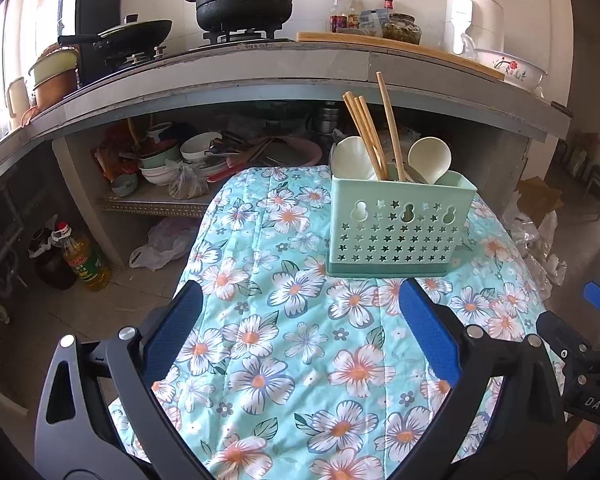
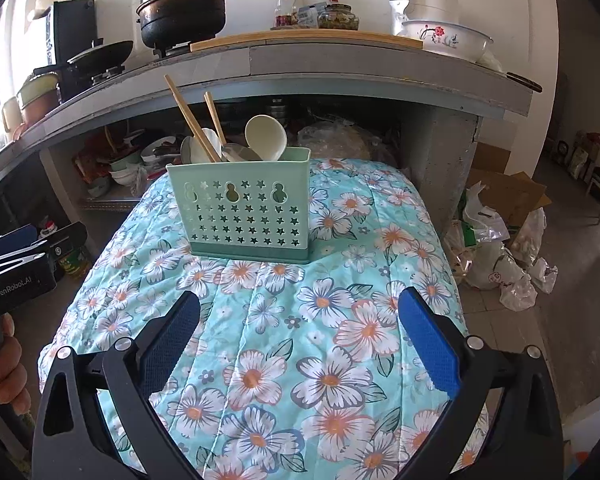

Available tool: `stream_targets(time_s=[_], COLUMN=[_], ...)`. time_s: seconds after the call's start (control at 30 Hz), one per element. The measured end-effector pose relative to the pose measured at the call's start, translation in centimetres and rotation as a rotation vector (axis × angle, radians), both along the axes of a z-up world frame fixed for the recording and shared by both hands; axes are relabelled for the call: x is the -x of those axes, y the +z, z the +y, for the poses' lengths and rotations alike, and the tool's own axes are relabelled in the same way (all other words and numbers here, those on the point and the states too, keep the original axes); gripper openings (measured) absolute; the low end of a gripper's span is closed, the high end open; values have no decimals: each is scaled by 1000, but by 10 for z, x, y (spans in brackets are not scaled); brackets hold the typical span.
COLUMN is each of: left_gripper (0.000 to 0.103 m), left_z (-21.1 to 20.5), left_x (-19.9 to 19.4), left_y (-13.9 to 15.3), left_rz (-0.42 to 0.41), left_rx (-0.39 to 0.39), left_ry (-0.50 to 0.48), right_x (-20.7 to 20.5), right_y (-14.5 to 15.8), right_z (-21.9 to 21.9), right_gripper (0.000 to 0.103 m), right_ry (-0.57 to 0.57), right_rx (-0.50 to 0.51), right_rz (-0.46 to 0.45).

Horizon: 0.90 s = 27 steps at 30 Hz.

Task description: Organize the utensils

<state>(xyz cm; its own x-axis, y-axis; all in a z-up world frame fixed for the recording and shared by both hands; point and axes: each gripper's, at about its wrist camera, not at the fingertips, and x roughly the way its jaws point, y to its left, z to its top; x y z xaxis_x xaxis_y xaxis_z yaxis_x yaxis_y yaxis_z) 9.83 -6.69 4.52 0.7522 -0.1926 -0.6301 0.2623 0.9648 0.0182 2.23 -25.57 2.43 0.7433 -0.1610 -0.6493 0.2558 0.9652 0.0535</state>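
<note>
Left hand-held gripper (image 1: 300,300): blue-padded fingers spread wide, holding nothing; above the floral cloth
Right hand-held gripper (image 2: 300,300): likewise wide apart and empty
Cloth: turquoise quilted floral cloth (image 1: 284,360) covering the worktop
Holder: mint-green plastic utensil holder with star cut-outs (image 1: 400,228) upright on the cloth, well ahead of both grippers
Contents: wooden chopsticks (image 1: 364,132) and white plastic spoons (image 1: 430,158) standing inside; metal spoons (image 2: 240,153) beside them
</note>
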Motion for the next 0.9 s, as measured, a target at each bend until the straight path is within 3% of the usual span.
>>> stream_targets(time_s=[0.27,0.63,0.9], left_gripper=[95,95,95], left_z=[-9,-18,-12], left_x=[-6,3,3], left_y=[4,29,34], left_rz=[66,-76,-95], left_rx=[44,-20,8], left_ry=[-33,16,42], right_x=[0,1,-4], right_y=[0,16,20], right_z=[-6,-7,-1], right_gripper=[96,97,97], right_ry=[-44,-76,-73], right_rx=[2,41,58], right_rz=[15,-20,-26])
